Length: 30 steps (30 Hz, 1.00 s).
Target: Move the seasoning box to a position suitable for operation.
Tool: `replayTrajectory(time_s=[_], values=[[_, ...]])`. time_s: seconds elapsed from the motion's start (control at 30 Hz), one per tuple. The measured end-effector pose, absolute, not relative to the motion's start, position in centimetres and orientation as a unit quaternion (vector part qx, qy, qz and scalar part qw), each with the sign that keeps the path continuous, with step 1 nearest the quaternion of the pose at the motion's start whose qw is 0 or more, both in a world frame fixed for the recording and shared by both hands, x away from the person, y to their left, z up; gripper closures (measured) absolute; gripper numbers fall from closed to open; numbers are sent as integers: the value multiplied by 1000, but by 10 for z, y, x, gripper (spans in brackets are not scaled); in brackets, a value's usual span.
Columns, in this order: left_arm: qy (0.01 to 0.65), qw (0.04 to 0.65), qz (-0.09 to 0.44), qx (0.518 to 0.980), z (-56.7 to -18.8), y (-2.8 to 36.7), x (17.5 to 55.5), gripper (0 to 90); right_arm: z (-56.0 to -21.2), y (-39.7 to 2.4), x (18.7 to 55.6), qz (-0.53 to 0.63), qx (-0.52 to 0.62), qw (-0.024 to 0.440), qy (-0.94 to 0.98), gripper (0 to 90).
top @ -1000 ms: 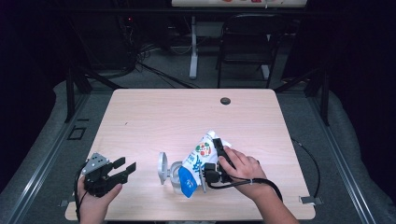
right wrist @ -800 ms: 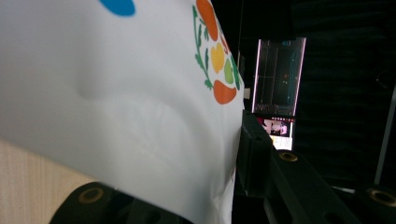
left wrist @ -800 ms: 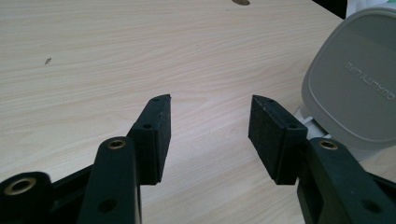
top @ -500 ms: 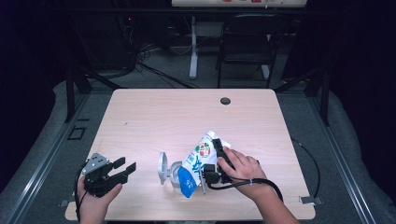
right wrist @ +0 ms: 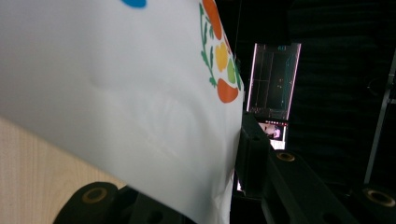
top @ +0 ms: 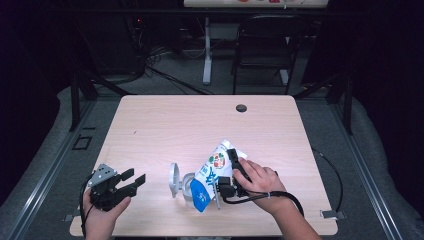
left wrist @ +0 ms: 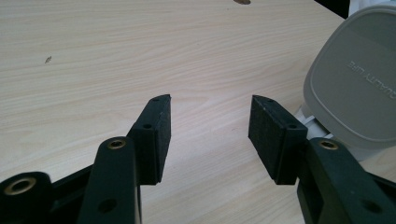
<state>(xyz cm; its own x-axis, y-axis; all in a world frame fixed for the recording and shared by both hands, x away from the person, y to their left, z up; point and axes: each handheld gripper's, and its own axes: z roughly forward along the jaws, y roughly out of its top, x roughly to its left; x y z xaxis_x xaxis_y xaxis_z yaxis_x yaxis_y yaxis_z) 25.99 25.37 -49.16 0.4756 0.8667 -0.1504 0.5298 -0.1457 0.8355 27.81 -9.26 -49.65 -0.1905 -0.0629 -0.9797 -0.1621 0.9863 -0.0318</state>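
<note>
Right gripper [top: 227, 170] was clamped on the white snack bag [top: 212, 172], jaws having just been closing with the bag between them; the right gripper view showed the bag [right wrist: 121, 93] pressed against 1 jaw. Left gripper [top: 131, 181] sat at the near left of the table [top: 165, 125], jaws apart, nothing between them, as the left gripper view confirmed [left wrist: 210, 135].

Step in hand looked like tipping the bag into the open container [top: 186, 184] just beside it. To do it well: keep the squeeze light so the film does not crumple shut, hold the bag's blue end over the container mouth, tilt slowly. The idle gripper could steady the container, since it may slide.

Bag lay near the front middle of the table, tilted, its blue end [top: 199, 194] low and touching or overlapping the container, the far end raised toward the table centre. White glossy film, fruit-coloured logo ring, blue patch, soft and slightly puffed. Container lid [left wrist: 359, 88] stood up, grey, rounded corners.
</note>
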Motion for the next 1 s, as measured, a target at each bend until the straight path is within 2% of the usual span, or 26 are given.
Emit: replayTrajectory(time_s=[1.0], values=[[476,447,188,733,-492,254,260,499,-493,-92,276,29,-93,645,758,756]])
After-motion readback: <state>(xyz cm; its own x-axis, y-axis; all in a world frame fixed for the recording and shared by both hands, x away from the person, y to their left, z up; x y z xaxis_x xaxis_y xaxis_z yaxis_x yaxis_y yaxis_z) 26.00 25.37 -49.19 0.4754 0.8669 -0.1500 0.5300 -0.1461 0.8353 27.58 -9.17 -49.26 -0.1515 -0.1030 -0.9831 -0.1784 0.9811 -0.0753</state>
